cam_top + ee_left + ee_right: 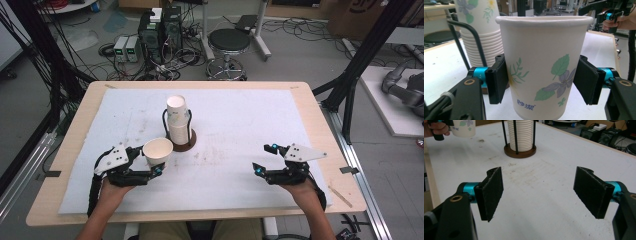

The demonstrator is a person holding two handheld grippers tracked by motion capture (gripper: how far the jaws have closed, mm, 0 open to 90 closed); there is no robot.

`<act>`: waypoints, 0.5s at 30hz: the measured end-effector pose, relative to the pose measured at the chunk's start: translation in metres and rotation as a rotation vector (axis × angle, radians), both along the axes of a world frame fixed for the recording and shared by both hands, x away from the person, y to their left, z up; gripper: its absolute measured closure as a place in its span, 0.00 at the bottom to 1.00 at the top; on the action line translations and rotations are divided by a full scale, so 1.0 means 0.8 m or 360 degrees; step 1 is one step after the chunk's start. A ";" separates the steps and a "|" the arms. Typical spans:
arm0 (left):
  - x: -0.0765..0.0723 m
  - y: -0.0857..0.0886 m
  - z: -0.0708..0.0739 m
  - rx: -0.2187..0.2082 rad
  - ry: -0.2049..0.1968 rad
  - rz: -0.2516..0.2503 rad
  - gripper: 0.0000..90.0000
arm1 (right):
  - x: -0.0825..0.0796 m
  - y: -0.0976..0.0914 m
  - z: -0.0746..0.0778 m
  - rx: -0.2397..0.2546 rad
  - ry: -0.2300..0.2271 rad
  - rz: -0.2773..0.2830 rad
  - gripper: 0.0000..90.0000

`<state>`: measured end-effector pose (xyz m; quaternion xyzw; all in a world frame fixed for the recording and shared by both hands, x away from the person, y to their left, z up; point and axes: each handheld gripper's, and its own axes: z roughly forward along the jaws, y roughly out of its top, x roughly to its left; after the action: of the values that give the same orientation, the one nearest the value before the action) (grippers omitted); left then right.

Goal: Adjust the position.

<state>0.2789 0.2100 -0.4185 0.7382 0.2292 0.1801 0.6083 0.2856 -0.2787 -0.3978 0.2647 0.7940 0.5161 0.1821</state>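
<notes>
High view: my left gripper (pixel 150 161) holds one floral paper cup (pixel 158 152) just left of the cup stack (pixel 178 119).
Left jaws clamp the cup's wall from both sides, pads pressing just below mid-height; the cup is upright, mouth up, lifted clear of the white mat (pixel 240 115) on the bench (pixel 320 125). The stack stands in a black wire holder on a round brown base (pixel 520 153), close behind and beside the held cup. My right gripper (pixel 265 159) hovers low over the mat's right part, well apart from the stack, jaws spread wide with bare mat between them.
</notes>
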 end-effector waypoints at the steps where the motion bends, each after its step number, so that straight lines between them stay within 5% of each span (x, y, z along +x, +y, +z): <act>1: 0.000 0.002 0.000 -0.0007 -0.0005 0.0005 0.37 | 0.000 -0.001 0.000 0.0001 0.0003 -0.0007 0.27; 15: -0.001 0.021 -0.001 -0.0081 -0.0067 0.0097 0.37 | 0.000 -0.003 0.002 0.0023 -0.0016 -0.0030 0.27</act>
<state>0.2783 0.2270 -0.4195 0.7112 0.2432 0.2082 0.6258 0.2852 -0.2809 -0.3966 0.2709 0.7867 0.5215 0.1891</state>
